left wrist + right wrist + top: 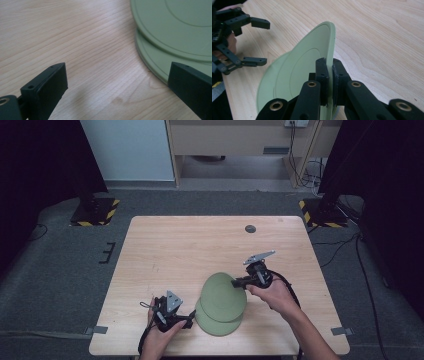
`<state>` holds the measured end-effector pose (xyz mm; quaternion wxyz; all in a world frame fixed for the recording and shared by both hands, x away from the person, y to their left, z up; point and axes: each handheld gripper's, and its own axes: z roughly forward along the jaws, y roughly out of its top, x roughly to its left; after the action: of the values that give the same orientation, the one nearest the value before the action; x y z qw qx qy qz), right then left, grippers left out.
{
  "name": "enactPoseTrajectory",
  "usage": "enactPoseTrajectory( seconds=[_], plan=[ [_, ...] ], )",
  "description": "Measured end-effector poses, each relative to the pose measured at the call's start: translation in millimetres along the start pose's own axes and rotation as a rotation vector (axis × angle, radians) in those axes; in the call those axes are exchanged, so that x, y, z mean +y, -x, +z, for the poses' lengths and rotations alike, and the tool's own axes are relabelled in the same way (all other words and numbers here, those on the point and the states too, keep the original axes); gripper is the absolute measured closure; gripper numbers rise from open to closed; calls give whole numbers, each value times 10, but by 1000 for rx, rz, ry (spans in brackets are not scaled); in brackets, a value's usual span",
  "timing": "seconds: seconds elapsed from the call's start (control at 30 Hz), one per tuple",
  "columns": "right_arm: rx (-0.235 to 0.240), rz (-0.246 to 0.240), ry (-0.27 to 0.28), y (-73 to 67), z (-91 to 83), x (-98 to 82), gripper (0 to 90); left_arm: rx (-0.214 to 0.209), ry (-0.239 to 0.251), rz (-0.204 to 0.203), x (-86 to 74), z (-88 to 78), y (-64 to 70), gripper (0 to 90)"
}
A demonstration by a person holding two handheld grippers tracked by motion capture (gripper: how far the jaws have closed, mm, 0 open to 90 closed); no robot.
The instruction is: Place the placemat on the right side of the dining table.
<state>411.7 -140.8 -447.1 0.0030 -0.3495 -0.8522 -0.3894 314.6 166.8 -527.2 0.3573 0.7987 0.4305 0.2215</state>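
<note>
Two pale green plates sit near the table's front edge. The lower plate [215, 324] lies flat on the wood. The upper plate [223, 296] is tilted, its right side lifted off the lower one. My right gripper [236, 283] is shut on that raised rim; in the right gripper view its pads [322, 75] pinch the rim of the upper plate [297, 75] from both sides. My left gripper [191, 319] stands open just left of the lower plate, low over the table. In the left gripper view its jaws are wide apart with bare wood between them, the lower plate [155, 60] beside the right jaw.
A small dark round disc [250, 228] lies on the wooden table [165, 250] near its far edge. Grey tape tabs [100, 330] mark the front corners. Two stand bases with yellow-black stripes [95, 210] rest on the floor behind the table.
</note>
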Motion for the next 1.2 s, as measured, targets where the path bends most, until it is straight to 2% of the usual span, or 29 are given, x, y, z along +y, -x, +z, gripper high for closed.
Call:
enactPoseTrajectory(
  seconds=[0.3,0.67,0.97,1.17,1.2],
  plan=[
    [-3,9,37,5,-130,78,856,21,-10,-29,-28,-24,-115,23],
    [-36,28,108,44,-315,162,857,49,-30,-58,-59,-24,-210,23],
    [-76,40,180,93,-458,233,857,67,-57,-69,-101,2,-260,23],
    [-126,63,220,152,-520,283,857,72,-58,-74,-105,5,-274,23],
    [-146,76,230,183,-531,299,858,73,-60,-76,-108,8,-277,23]
  ],
)
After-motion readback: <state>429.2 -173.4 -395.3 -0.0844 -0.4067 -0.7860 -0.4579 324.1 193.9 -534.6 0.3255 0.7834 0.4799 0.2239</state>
